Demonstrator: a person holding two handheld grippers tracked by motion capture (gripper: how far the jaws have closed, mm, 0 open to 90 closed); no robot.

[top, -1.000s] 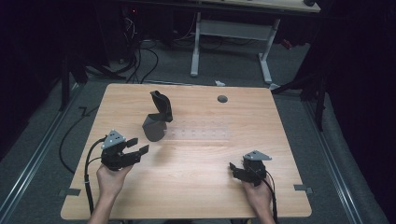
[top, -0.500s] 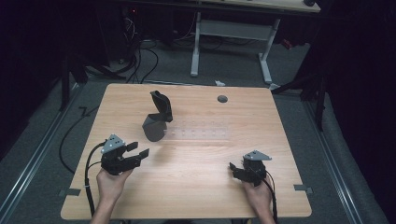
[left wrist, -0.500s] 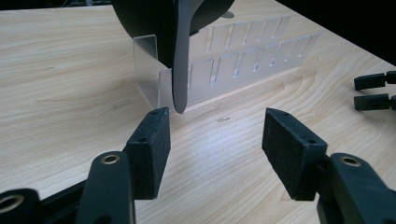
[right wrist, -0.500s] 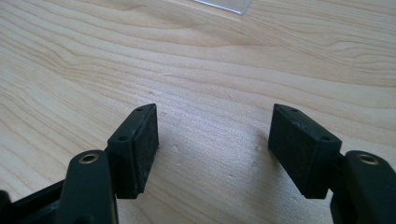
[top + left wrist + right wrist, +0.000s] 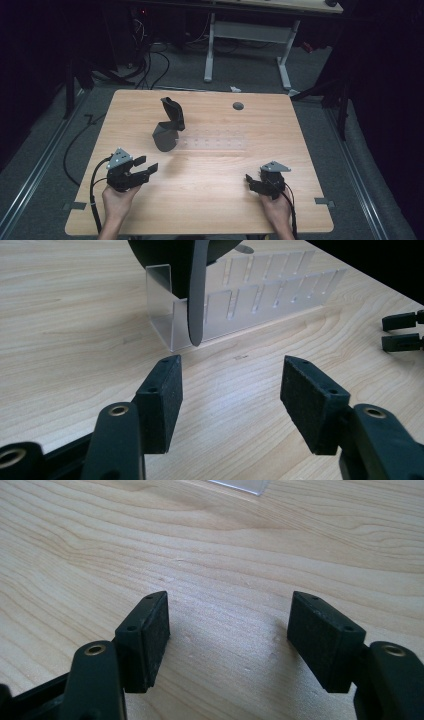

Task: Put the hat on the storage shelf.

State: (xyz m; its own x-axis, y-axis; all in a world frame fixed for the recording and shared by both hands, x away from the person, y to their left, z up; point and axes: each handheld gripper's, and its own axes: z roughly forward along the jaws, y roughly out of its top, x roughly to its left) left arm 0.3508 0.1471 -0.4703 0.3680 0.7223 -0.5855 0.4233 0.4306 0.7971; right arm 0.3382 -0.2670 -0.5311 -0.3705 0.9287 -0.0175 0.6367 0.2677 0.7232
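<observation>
A clear slotted rack (image 5: 216,142) lies across the middle of the wooden table (image 5: 210,210). Two dark dishes stand in its left end: a bowl-like one (image 5: 166,136) and a taller tilted one (image 5: 174,113). In the left gripper view the rack (image 5: 250,302) is just ahead, with a dark plate's edge (image 5: 196,305) upright in its nearest slot. My left gripper (image 5: 148,168) is open and empty, a short way in front of the rack's left end. Near the front right, my right gripper (image 5: 250,182) is also open over bare wood, and its jaws (image 5: 227,632) hold nothing.
A small grey round disc (image 5: 238,105) sits near the table's far edge. Behind the table stand a white desk frame (image 5: 250,45) and loose cables on the floor (image 5: 150,60). A corner of the rack (image 5: 240,484) shows at the top of the right gripper view.
My left gripper has drifted slightly toward the table's near edge. The right gripper has stayed where it was.
</observation>
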